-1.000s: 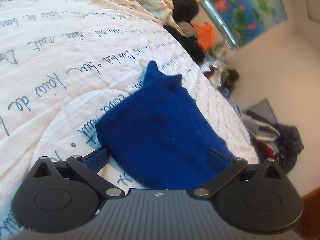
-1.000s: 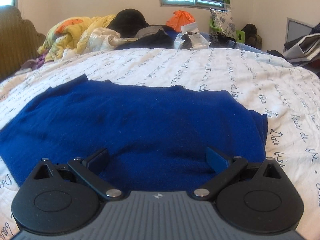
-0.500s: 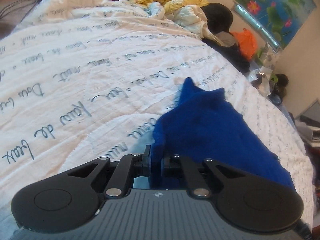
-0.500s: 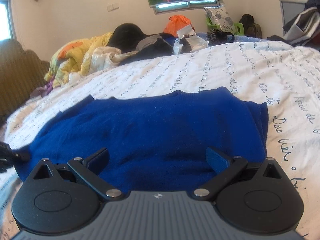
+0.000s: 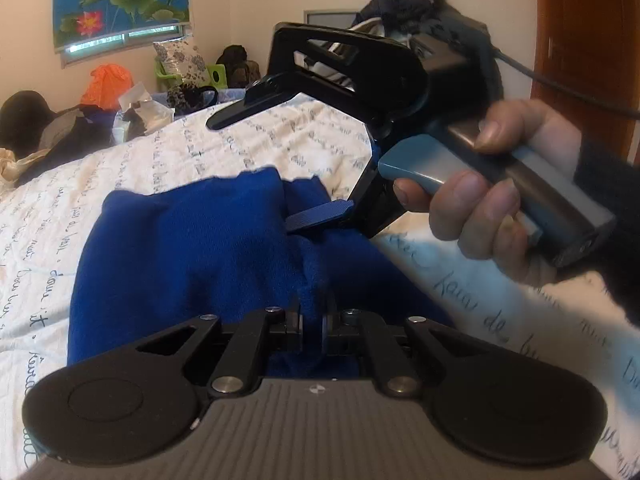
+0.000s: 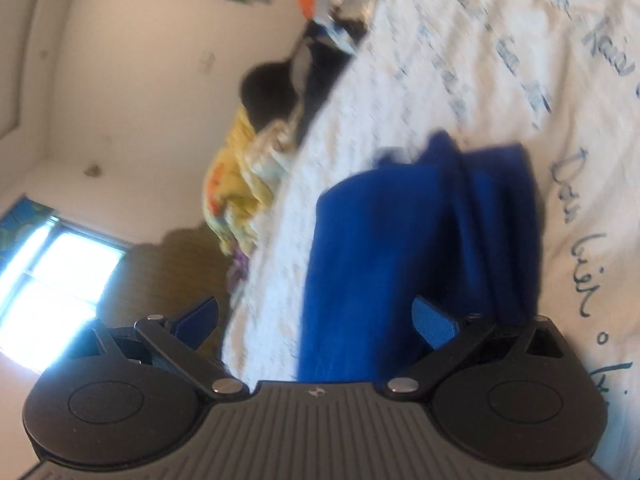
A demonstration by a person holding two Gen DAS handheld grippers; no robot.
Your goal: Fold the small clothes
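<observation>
A small blue garment (image 5: 192, 248) lies on the white bedspread with script lettering (image 5: 180, 156), folded over on itself. My left gripper (image 5: 314, 320) is shut on a bunched edge of the garment, close to the camera. The right gripper (image 5: 316, 160), held by a hand (image 5: 492, 200), hovers over the garment's far right edge with its jaws wide apart; one blue fingertip (image 5: 320, 216) rests near the cloth. In the tilted, blurred right wrist view the garment (image 6: 400, 248) lies doubled, and the right gripper (image 6: 316, 320) is open and empty above it.
A heap of clothes, bags and a cushion (image 5: 112, 100) lies along the far side of the bed. Yellow bedding (image 6: 236, 184) is piled at the bed's end. A wooden door (image 5: 588, 40) stands at the right, a window (image 6: 52, 292) at the left.
My left gripper, shut on the garment's edge, has carried it across towards the right gripper, doubling the cloth over. The right gripper has lifted and rolled sideways, staying open.
</observation>
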